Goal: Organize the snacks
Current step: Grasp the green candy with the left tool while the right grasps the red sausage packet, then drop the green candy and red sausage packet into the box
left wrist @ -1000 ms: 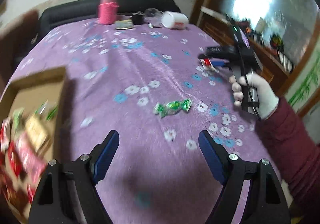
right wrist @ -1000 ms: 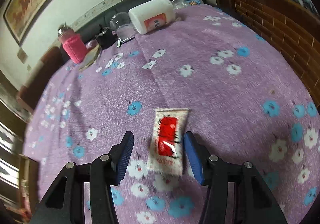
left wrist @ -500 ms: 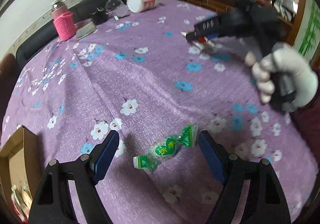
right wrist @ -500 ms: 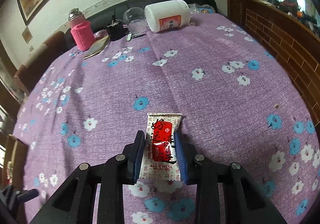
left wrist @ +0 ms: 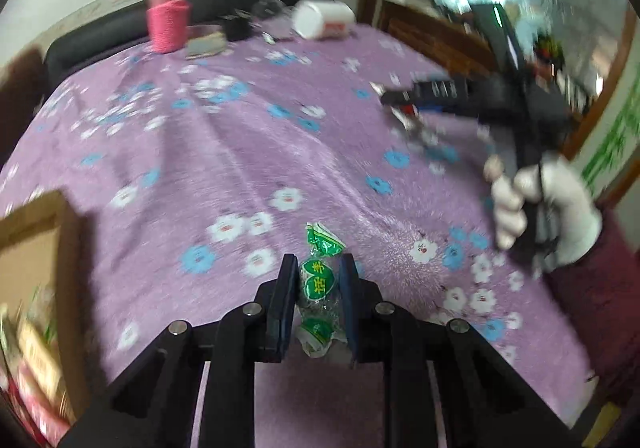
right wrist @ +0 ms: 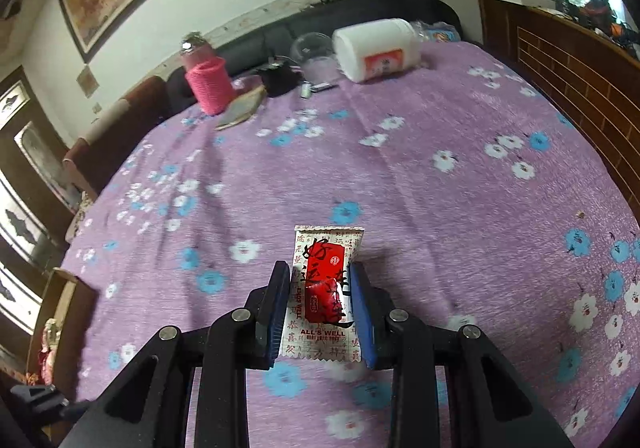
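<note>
While the left gripper [left wrist: 318,288] clamps a green twist-wrapped candy [left wrist: 319,284] above the near cloth [left wrist: 240,151], the right gripper [right wrist: 320,296] pinches a white sachet [right wrist: 326,288] with a red label.

the red-and-white snack packet [right wrist: 326,288] reads "all's well" beneath large chinese characters i cannot make out.

Cardboard box [left wrist: 44,224] at the table's [left wrist: 240,175] left edge, snacks inside. Wrapped bottle [right wrist: 208,87], black pouch [right wrist: 280,77], clear cup [right wrist: 312,49] and toppled jar [right wrist: 378,49] line the far edge.
</note>
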Motion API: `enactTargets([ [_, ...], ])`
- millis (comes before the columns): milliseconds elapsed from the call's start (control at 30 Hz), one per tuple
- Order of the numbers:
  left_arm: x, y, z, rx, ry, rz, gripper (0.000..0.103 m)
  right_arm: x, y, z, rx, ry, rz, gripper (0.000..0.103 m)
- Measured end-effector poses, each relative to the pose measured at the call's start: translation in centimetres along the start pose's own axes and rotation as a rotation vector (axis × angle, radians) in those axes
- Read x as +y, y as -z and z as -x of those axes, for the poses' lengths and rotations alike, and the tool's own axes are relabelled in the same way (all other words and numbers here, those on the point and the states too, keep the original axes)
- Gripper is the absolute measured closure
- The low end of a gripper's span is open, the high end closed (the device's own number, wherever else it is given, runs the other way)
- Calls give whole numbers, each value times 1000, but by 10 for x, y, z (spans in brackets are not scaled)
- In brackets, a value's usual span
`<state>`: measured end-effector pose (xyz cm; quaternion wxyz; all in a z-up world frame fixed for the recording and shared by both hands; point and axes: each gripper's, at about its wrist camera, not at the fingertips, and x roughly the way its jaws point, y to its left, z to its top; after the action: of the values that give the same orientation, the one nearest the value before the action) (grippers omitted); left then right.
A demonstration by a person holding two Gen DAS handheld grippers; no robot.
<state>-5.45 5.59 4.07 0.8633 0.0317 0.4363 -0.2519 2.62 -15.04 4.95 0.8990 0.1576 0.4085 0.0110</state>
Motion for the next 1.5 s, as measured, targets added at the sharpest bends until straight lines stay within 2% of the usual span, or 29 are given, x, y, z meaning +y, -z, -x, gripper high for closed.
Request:
enactTargets([
  [100, 32, 6, 37, -42, 13, 95, 83, 30, 1, 13, 3, -79, 39, 71],
  [200, 79, 12, 73, -80, -10, 201, 83, 71, 5, 25, 17, -180, 75, 71],
  [333, 139, 20, 101, -108, -131, 299, 83, 135, 12, 27, 66, -294, 141, 70],
  [433, 187, 27, 105, -106, -155, 410, 83, 186, 18, 19, 117, -371, 185, 70],
  [567, 236, 32, 96, -87, -181, 520, 83, 250, 31, 2, 162, -411, 267, 70],
  [700, 259, 31, 84, -75, -201, 552, 83, 304, 45, -23, 209, -414, 332, 70],
  [900, 277, 31, 74, -66, -234, 602, 82, 338, 58, -59, 247, -353, 391, 68],
  [933, 279, 32, 73, -68, -235, 612, 76, 340, 59, -62, 247, -345, 397, 68],
  [967, 281, 33, 73, -70, -234, 622, 63, 344, 61, -66, 247, -338, 403, 67],
  [1033, 283, 36, 76, -80, -231, 643, 46, 345, 62, -67, 243, -332, 400, 65],
  [1133, 276, 37, 87, -113, -227, 627, 46, 348, 63, -63, 229, -331, 408, 65],
  [1267, 257, 38, 111, -160, -268, 589, 43, 338, 63, -39, 172, -313, 417, 65],
  [1333, 239, 40, 128, -201, -310, 560, 39, 330, 62, -24, 146, -312, 407, 63],
  [1400, 221, 42, 145, -247, -361, 531, 32, 317, 65, -5, 104, -305, 396, 56],
  [1467, 191, 47, 164, -311, -488, 485, 20, 306, 69, 14, 61, -293, 391, 54],
  [1500, 178, 49, 171, -340, -545, 464, 18, 298, 73, 26, 33, -288, 386, 53],
])
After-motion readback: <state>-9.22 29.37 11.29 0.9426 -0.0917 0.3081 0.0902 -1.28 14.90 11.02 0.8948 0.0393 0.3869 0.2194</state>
